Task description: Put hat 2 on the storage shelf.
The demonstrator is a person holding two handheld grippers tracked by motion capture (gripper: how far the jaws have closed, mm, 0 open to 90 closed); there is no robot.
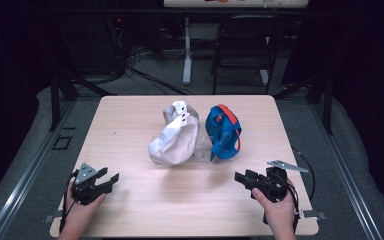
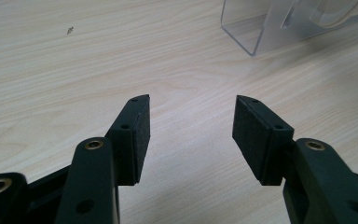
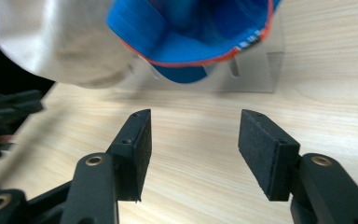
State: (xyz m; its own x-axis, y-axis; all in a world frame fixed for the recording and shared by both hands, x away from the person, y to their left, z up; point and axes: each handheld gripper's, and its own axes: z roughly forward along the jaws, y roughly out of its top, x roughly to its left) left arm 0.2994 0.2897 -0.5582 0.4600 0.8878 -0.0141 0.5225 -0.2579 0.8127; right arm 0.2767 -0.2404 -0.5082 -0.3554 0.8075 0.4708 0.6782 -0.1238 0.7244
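High view: two caps on a clear stand [image 1: 200,150] at the middle of the table [image 1: 130,125], white cap [image 1: 175,137] left of the stand, blue cap [image 1: 223,132] right of it, the two just beside each other. Left gripper [image 1: 111,180] and right gripper [image 1: 240,177] low on the table, well short of the stand, jaws parted, holding nothing.

Left gripper view: jaws wide apart over bare wood, a corner of the stand [image 2: 261,28] ahead and to the right.

Right gripper view: jaws spread and empty, blue cap [image 3: 191,42] hanging ahead above the stand [image 3: 256,74], white cap [image 3: 51,42] left of it, orange piping along the blue brim.

Likely light and soft in the crown, prone to crumple or slip from the stand; stiffer brim probably the surest place to pinch.
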